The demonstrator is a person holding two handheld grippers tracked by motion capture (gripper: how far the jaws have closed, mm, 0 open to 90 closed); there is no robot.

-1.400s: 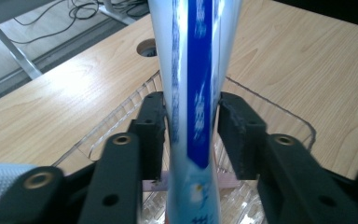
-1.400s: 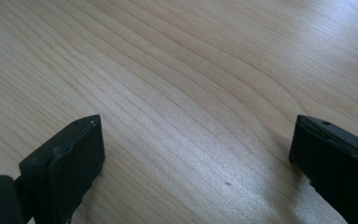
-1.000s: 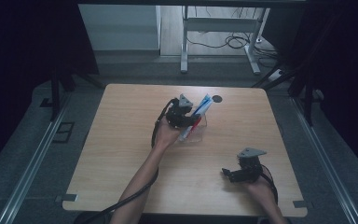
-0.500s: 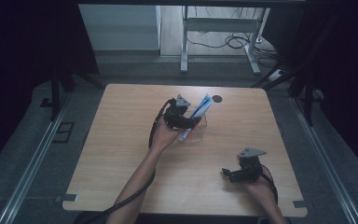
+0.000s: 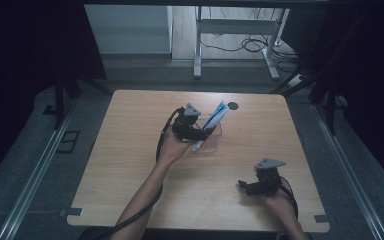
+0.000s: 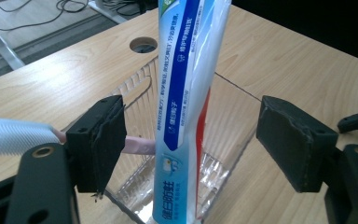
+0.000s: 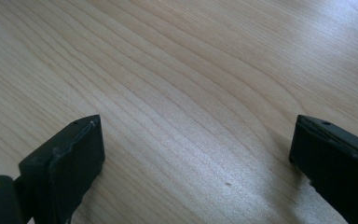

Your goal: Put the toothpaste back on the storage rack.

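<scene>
The left hand-held gripper [image 6: 191,140] has just been opening its jaws, and the toothpaste tube [image 6: 186,107] is standing between them untouched, its long axis leaning upright in the clear cup [image 6: 223,172] mid-desk [image 5: 130,165]. A toothbrush [image 6: 9,135] is lying across the cup's rim. The right hand-held gripper [image 7: 196,154] is resting open, well apart near the desk's front edge, so the left is nearer.

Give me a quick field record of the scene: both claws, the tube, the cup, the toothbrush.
left claw: open, jaws have just been opening, either side of the tube, pads clear of it
right claw: open over bare table
toothpaste tube: leaning in the cup
clear cup: on the table
toothbrush: across the cup
</scene>
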